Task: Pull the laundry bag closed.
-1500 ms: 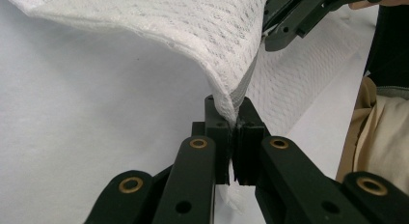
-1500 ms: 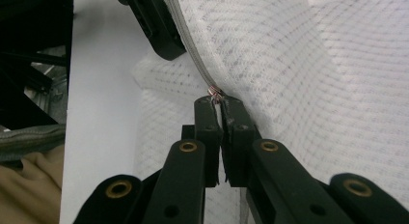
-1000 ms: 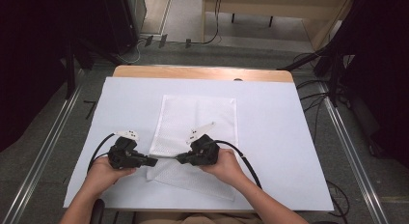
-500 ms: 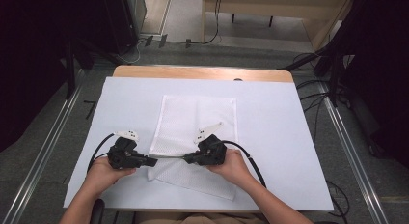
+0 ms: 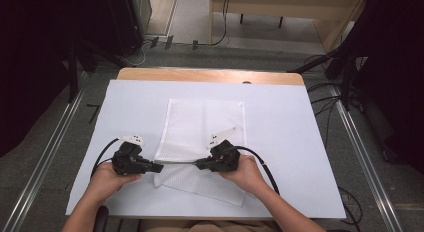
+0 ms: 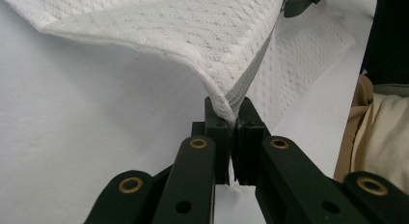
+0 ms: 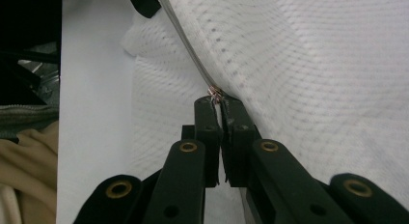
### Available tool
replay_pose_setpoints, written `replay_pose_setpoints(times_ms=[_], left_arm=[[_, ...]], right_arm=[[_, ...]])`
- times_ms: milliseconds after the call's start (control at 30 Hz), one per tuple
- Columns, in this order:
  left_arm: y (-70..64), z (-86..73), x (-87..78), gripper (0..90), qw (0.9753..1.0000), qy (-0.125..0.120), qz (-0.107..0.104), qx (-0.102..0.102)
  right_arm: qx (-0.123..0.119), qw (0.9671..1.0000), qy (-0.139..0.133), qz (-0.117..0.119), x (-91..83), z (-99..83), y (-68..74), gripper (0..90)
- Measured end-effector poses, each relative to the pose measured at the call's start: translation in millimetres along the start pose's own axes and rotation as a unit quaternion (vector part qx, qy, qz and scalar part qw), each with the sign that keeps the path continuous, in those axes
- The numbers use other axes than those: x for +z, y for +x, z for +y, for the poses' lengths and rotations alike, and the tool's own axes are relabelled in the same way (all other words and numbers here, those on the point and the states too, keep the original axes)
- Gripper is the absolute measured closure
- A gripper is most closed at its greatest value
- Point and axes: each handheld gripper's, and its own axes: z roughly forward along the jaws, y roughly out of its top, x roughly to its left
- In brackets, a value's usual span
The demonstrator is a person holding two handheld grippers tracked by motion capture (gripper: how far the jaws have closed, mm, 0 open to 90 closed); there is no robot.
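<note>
Two grippers clamp one white mesh zipper bag [image 5: 202,137], which lies near the middle of the white-covered table [image 5: 290,127], its near part lifted toward the front edge. The left gripper [image 6: 230,119] pinches the bag's corner at the zipper's end. The right gripper [image 7: 218,106] is clenched on the small metal zipper pull [image 7: 215,92].

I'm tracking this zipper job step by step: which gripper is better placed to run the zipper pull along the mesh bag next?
Probably the right gripper: its jaws pinch the metal zipper pull. The left gripper only clamps the mesh bag at its corner, anchoring it.
</note>
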Motion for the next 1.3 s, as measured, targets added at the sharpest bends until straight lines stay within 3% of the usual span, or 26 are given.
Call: replay_pose_setpoints(times_ms=[1300], left_arm=[[4.8,-1.9,-4.8,87.7,0.9999,-0.009,0.003,-0.012]], right_arm=[[0.019,0.9996,0.006,-0.018,-27.7,-28.5,-5.8,88.2]])
